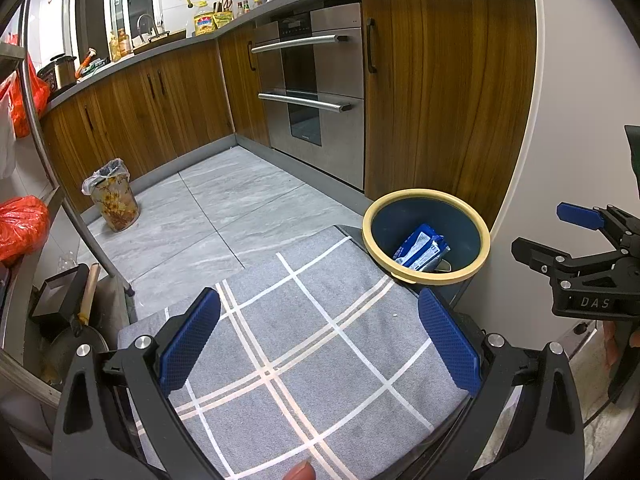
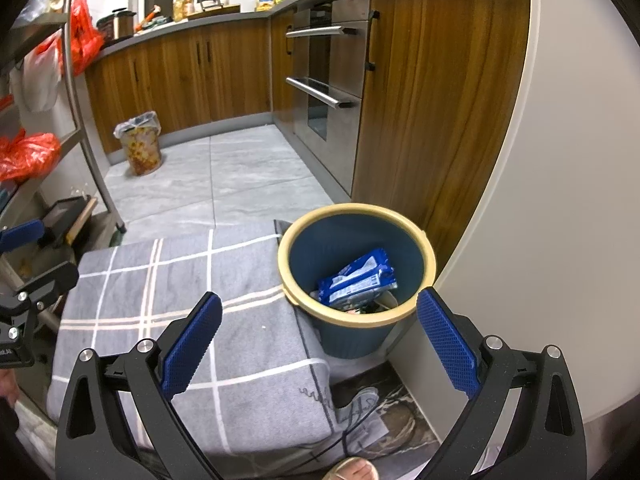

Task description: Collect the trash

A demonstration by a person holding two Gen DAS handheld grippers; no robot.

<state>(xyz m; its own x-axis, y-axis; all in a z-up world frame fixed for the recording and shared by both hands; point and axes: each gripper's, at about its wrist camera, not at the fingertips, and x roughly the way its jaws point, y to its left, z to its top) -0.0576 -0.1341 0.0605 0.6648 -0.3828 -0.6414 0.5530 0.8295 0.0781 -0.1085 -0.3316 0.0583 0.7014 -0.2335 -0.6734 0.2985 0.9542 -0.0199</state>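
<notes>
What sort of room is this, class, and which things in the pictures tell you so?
Almost certainly a home kitchen. A built-in steel oven sits among wooden cabinets under a grey countertop crowded with bottles and a sink tap. A blue bin holding wrappers stands beside a grey checked cloth.

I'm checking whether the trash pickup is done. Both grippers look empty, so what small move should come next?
Probably pull both grippers back from the bin. The left gripper and right gripper stand open and hold nothing, the blue snack wrapper already lies inside the blue bin, and no loose trash shows on the grey checked cloth.
</notes>
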